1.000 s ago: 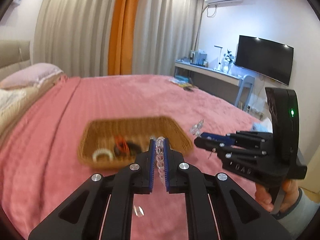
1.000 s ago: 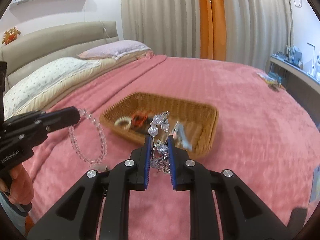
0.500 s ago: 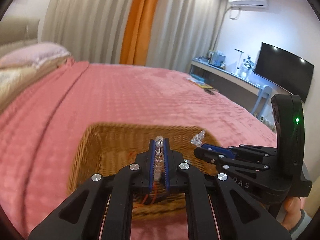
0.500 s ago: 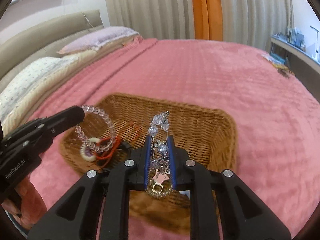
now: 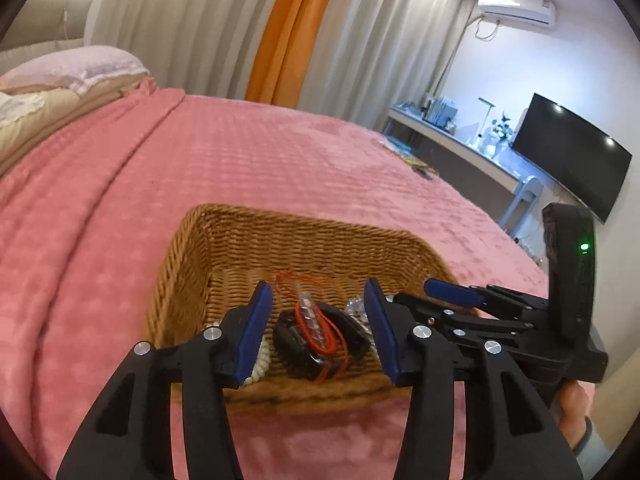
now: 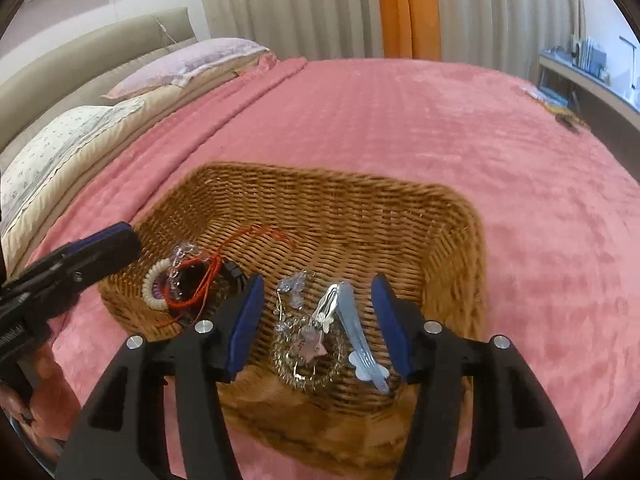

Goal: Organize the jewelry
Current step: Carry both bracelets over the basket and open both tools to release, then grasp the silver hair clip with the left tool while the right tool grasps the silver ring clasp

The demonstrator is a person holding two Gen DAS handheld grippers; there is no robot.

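A wicker basket sits on the pink bed. My left gripper is open above its near-left part. Under it the clear bead bracelet lies on a black item with a red cord, beside a white coil band. My right gripper is open above the basket's near-right part. Under it lie the crystal-and-gold bracelet and a silver hair clip. The bead bracelet, red cord and white band show at the basket's left.
Pink blanket covers the bed around the basket. Pillows and headboard lie at the left. A desk and TV stand beyond the bed's right side. Small items lie near the far bed edge.
Both grippers have opened over the basket. The bead bracelet dropped from the left one and the crystal-and-gold bracelet from the right one; both now lie in the basket.
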